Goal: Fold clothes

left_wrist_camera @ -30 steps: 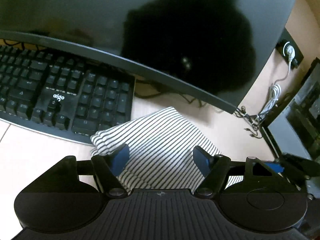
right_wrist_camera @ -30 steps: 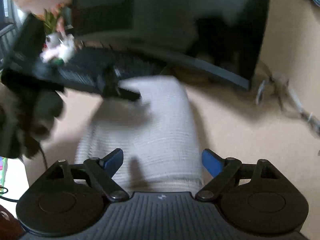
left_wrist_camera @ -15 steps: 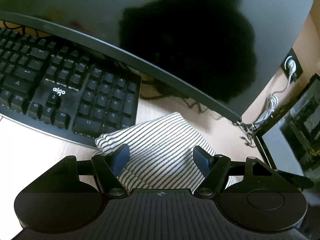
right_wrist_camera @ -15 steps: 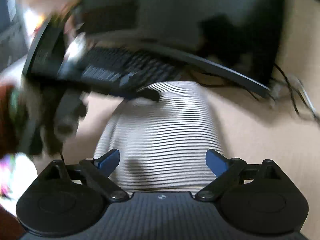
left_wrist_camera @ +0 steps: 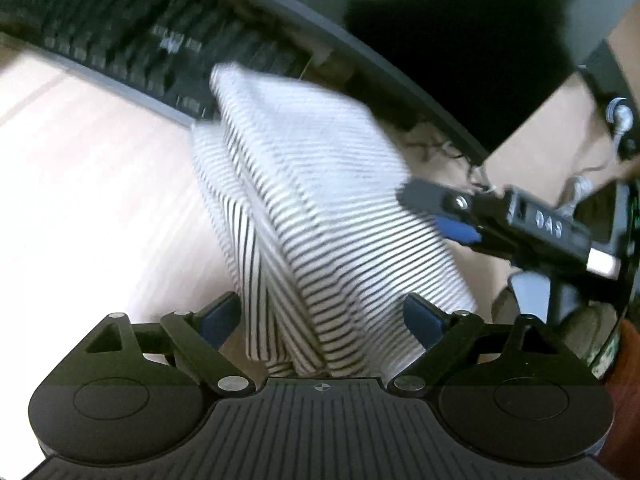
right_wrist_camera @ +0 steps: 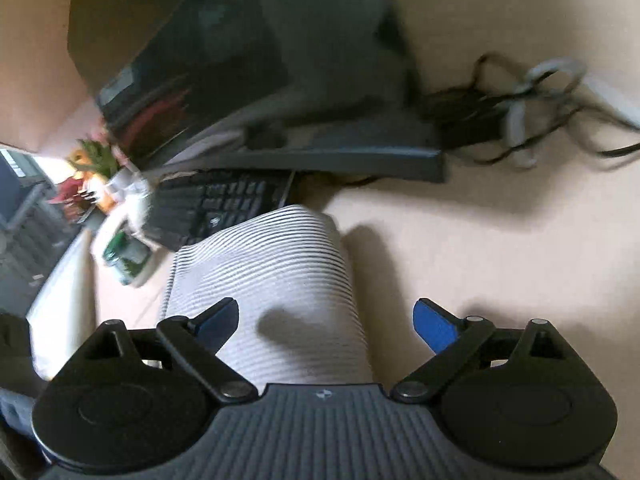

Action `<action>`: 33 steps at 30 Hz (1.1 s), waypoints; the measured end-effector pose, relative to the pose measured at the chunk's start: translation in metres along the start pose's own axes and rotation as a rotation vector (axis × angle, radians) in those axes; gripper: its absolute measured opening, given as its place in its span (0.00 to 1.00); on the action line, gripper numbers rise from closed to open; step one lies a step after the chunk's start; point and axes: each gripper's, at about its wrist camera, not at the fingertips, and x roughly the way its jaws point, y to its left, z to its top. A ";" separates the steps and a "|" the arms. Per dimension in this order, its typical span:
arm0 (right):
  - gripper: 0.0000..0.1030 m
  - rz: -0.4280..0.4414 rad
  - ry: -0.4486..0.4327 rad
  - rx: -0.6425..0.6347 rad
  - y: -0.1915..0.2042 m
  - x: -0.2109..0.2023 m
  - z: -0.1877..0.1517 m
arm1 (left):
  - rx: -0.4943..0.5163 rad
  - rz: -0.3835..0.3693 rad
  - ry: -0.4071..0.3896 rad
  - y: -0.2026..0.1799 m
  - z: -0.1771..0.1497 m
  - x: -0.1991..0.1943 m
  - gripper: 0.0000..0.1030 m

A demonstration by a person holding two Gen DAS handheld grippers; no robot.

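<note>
Folded black-and-white striped garment [left_wrist_camera: 320, 208] lying on the pale desk [left_wrist_camera: 92, 184], running from 6 o'clock up to about 11 o'clock in the left wrist view, its far corner lapping onto the edge of the black keyboard [left_wrist_camera: 132, 32]. Left gripper [left_wrist_camera: 322, 318] spread wide, jaws just opened further, blue pads either side of the near end of the cloth and not pressing it; nothing gripped. At 3 o'clock in that view, the right gripper [left_wrist_camera: 452, 216], one finger tip over the garment's right edge; contact impossible to judge through the blur. From the right wrist view, same striped garment [right_wrist_camera: 272, 280] at centre and toward 6 o'clock, right gripper [right_wrist_camera: 326, 322] also splayed wide after opening, left pad over the cloth, right pad over bare desk [right_wrist_camera: 500, 248], holding nothing. Keyboard [right_wrist_camera: 224, 200] at 10 o'clock touching the garment's far end, monitor [right_wrist_camera: 248, 60] above at 12 o'clock, tangle of cables [right_wrist_camera: 520, 112] at 2 o'clock, blurred flowers [right_wrist_camera: 92, 176] at 9 o'clock.
</note>
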 end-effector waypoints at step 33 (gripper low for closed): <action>1.00 -0.238 0.016 -0.424 -0.023 -0.110 -0.106 | -0.040 0.486 -0.374 -0.130 -0.164 -0.027 1.00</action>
